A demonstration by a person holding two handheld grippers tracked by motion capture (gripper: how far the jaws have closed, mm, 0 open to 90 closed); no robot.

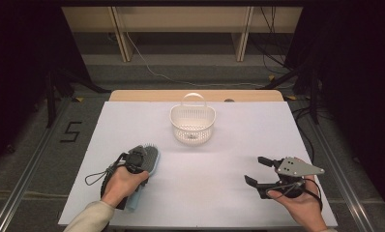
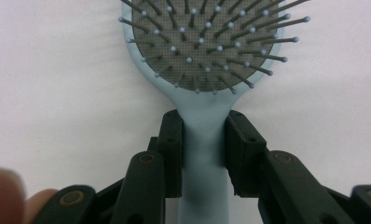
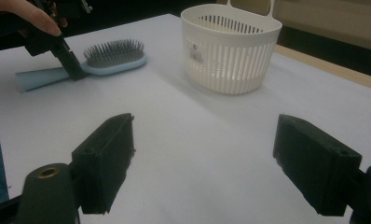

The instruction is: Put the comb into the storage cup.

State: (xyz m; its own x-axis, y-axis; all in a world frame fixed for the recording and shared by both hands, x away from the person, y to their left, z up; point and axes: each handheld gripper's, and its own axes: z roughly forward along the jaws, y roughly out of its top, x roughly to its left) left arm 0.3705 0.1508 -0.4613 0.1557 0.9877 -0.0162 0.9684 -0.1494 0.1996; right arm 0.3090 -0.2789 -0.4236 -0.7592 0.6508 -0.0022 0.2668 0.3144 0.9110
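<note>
High view, left to right: I count one pale blue plastic paddle hairbrush [image 1: 151, 159] lying bristles up near the table's left front, my left gripper [image 1: 134, 162] over its handle (my hand hides most of the handle). From the left gripper view, both pads sit against the handle's neck, clamping it. One white slotted plastic basket [image 1: 192, 124] stands mid-table, well apart. My right gripper [image 1: 262, 170] hovers at right, jaws wide, holding nothing.

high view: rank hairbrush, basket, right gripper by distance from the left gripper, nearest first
1. Hairbrush, between the jaws of the left gripper, at the table's left.
2. Basket, farther back, centre.
3. Right gripper, across the table at the right, open.
</note>
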